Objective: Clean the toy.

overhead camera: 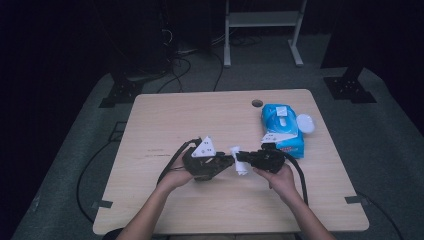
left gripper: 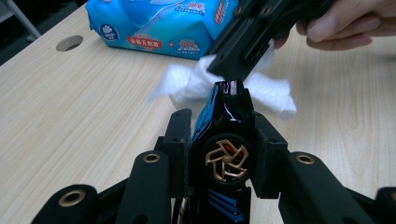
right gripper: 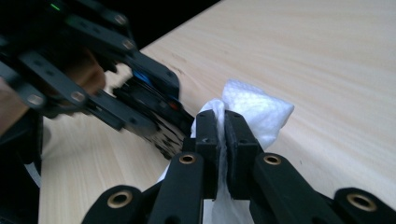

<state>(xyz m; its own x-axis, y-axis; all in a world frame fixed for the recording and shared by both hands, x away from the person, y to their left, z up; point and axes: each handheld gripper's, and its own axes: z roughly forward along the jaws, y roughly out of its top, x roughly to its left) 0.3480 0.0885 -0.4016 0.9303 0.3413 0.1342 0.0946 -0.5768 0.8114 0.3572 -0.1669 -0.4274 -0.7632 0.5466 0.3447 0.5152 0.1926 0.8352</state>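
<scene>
Left gripper [overhead camera: 227, 161], near centre of the wooden table [overhead camera: 165, 115], had its jaws clamped on a black-and-blue toy car [left gripper: 224, 149] with a gold-spoked wheel; the car's end pointed right toward the other gripper. Right gripper [overhead camera: 241, 157], just beside it, had its jaws pinched closed on a white wet wipe [right gripper: 254, 112]. The wipe touched the car's end, between the two grippers and just above the table. Farther right, at the far right of the table, lay a blue wipes pack [overhead camera: 282, 131], with a white lid [overhead camera: 305, 123] just beside it.
</scene>
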